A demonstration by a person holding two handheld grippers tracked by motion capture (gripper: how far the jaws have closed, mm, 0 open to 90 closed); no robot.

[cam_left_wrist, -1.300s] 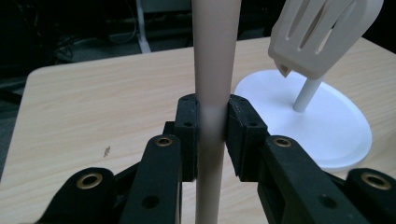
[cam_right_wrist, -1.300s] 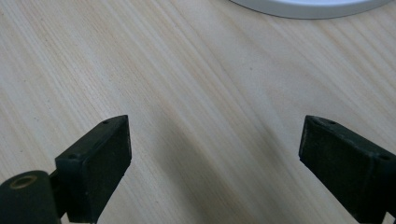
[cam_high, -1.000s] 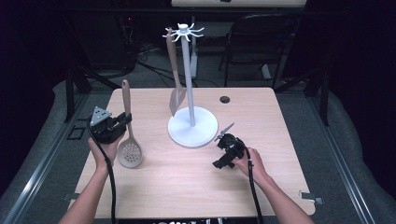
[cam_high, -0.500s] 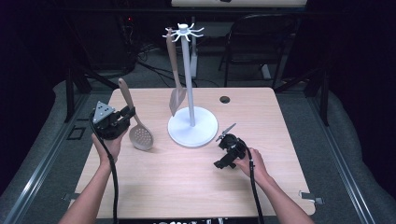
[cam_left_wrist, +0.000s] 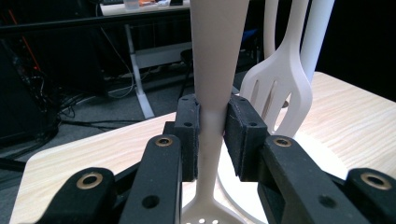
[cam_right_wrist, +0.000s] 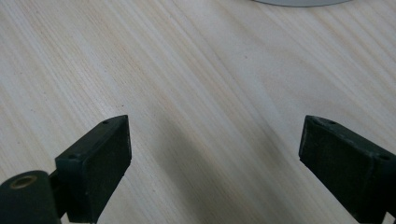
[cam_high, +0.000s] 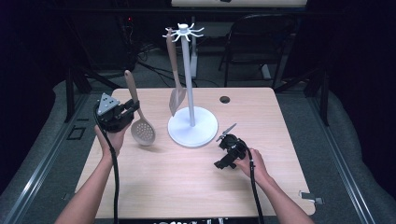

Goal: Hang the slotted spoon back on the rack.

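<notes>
From the high view I have the left tongs point(cam_high: 122, 113) clenched on the handle of the slotted spoon point(cam_high: 138, 115), which is off the tabletop point(cam_high: 187, 186) and nearly upright, bowl down and handle tip up. It hangs to the left of the white utensil stand point(cam_high: 192, 93), whose hook crown already carries a slotted turner point(cam_high: 175, 79) against the pole. The right tongs point(cam_high: 227, 135) rest low on the tabletop near the stand's round base, holding nothing. My reading is that the spoon is meant for one of the free hooks. To do that well I should raise it until the handle tip clears the crown, pick a hook away from the turner, and keep the handle steady so it does not swing into the pole.

In the left gripper view the two black pads point(cam_left_wrist: 189, 135) squeeze the narrow neck of the spoon's handle point(cam_left_wrist: 212, 88), just above the perforated bowl. The grip sits low, so the long handle above could wobble; slow moves seem wise. The turner's point(cam_left_wrist: 280, 88) slotted blade hangs close behind.

In the right gripper view the jaws stand wide apart and released over bare wood point(cam_right_wrist: 210, 93), with the rim of the stand's base point(cam_right_wrist: 299, 2) at the top edge.

The tabletop is pale wood grain with a small dark grommet hole point(cam_high: 224, 99). Around it the room is dark, with a chair point(cam_high: 261, 42), cables and grey flooring.
</notes>
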